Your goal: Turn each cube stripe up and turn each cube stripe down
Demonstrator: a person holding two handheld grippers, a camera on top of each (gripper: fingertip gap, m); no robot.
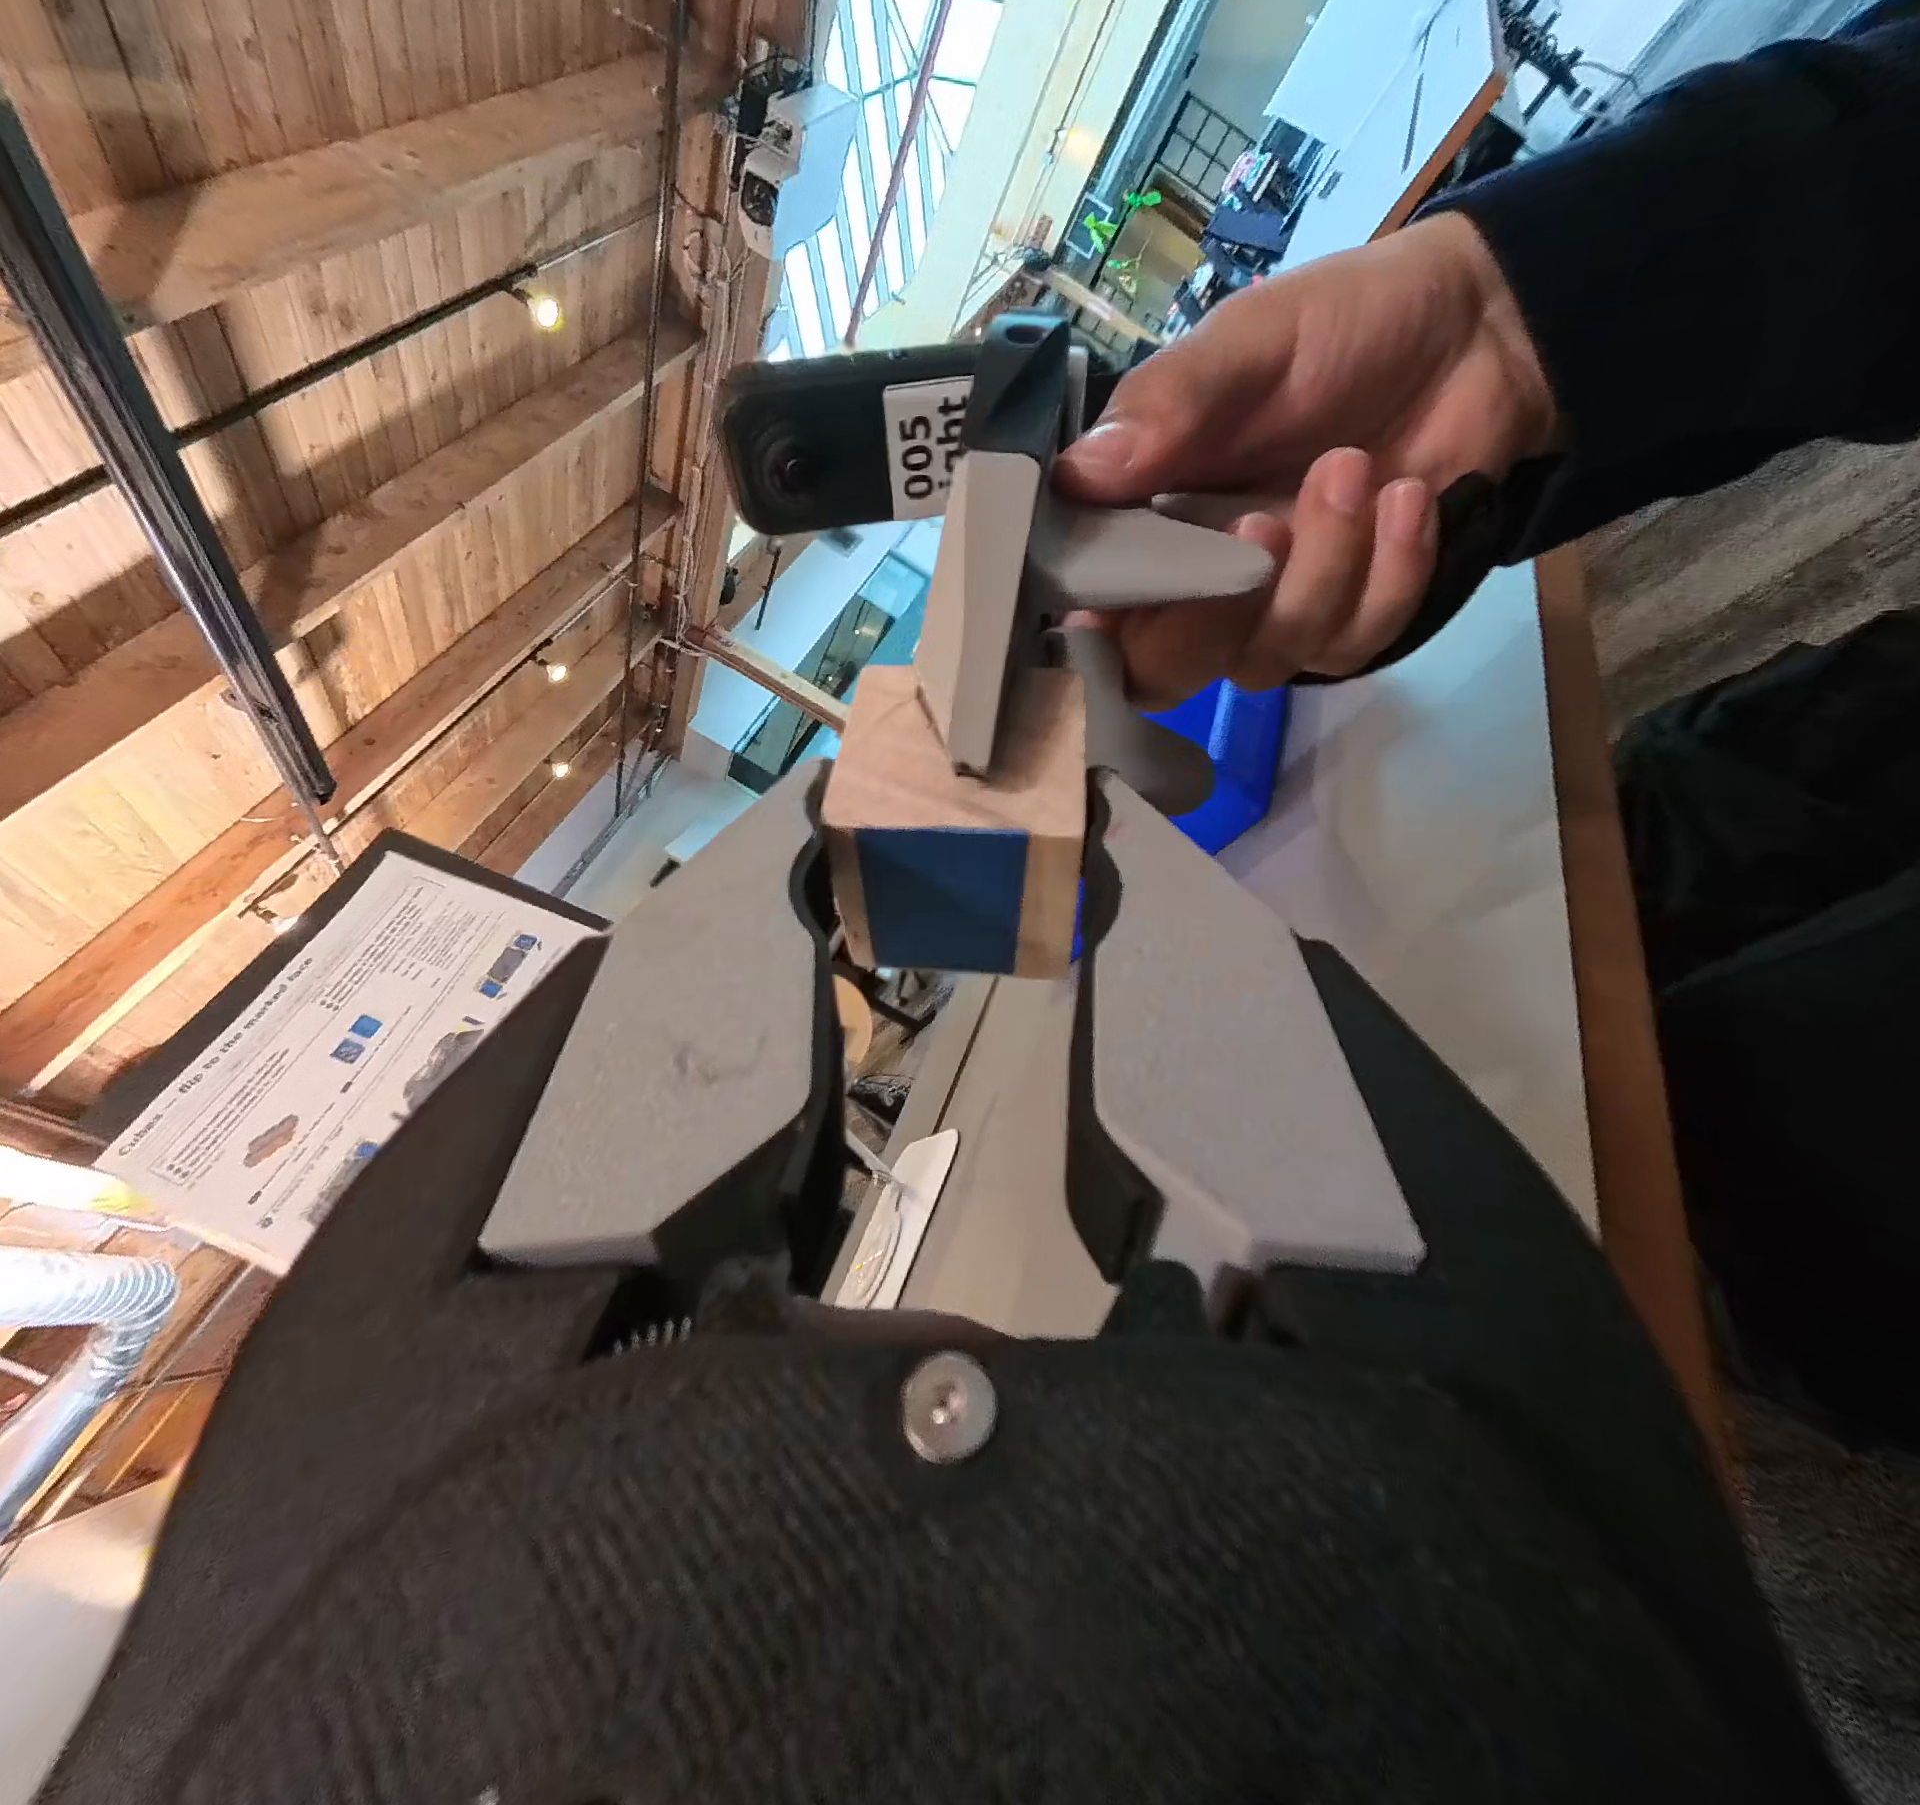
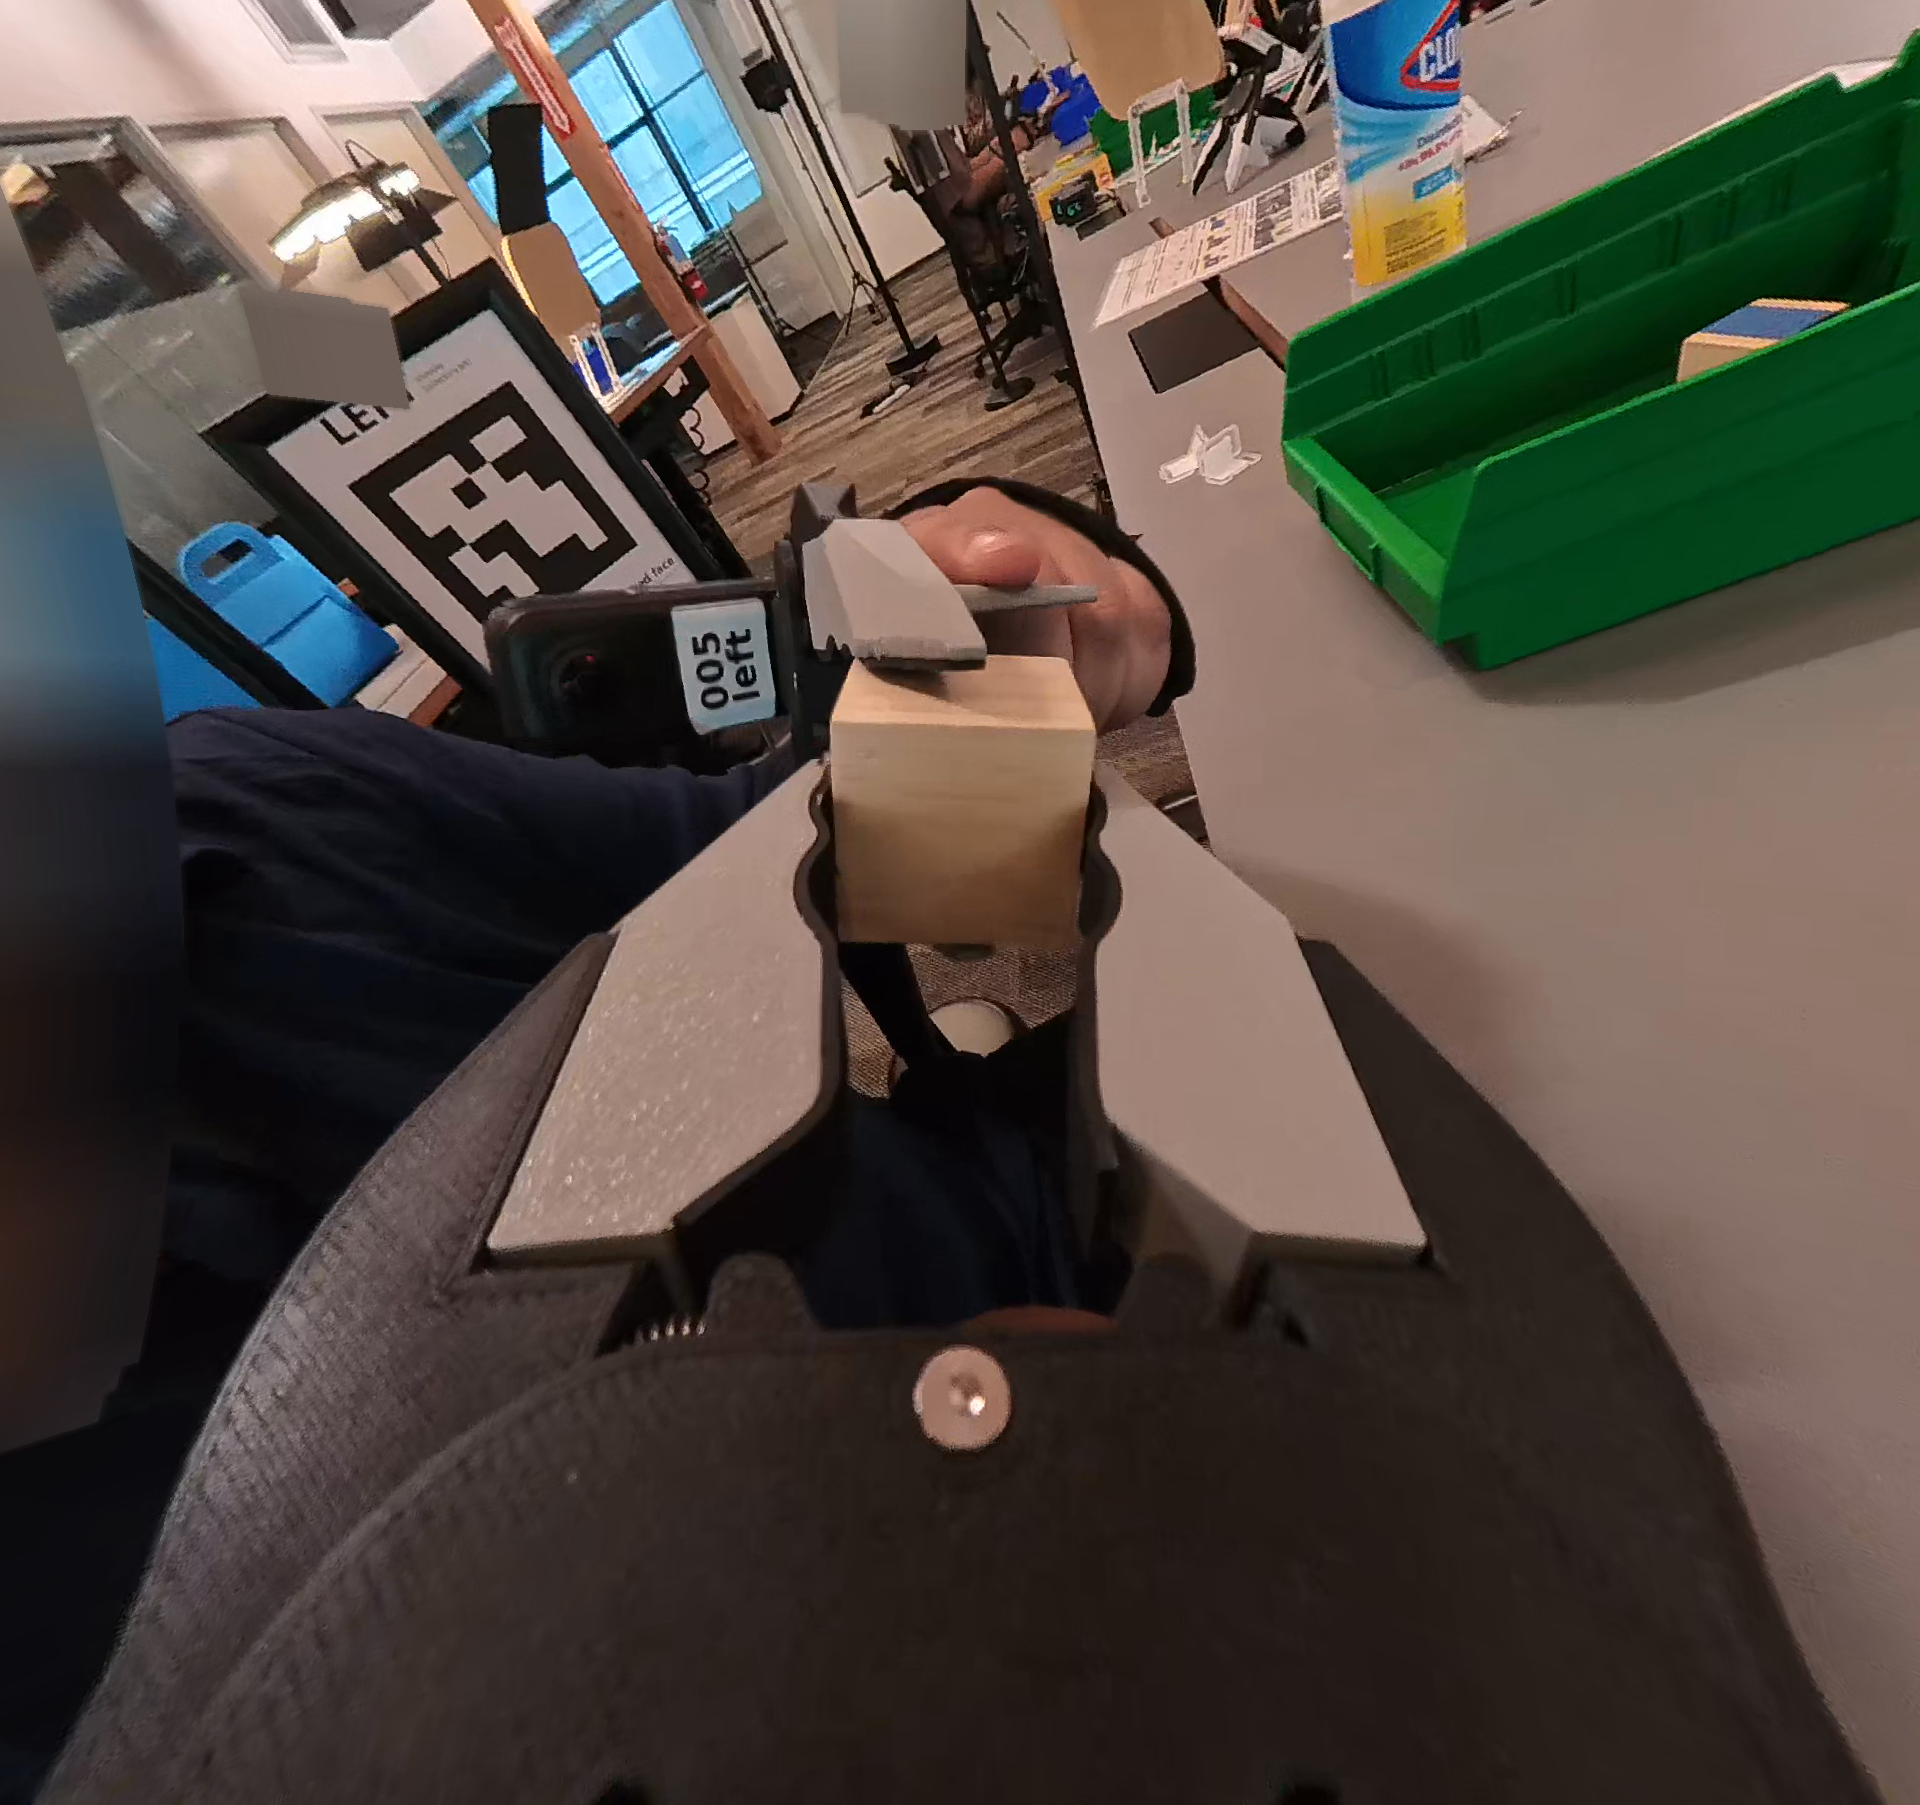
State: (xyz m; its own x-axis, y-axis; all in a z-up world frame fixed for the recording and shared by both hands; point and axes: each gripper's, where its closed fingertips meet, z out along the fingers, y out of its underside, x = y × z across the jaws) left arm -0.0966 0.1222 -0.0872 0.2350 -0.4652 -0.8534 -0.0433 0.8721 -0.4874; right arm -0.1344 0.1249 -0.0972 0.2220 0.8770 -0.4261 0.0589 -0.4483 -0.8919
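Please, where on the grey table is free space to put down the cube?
Free: the table between the green bin and the near edge. Crowded: behind the bin, around the wipes canister and papers.

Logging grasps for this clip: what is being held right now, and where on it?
One wooden cube, held in the air by both grippers: left gripper and right gripper each clamp a different pair of opposite faces.
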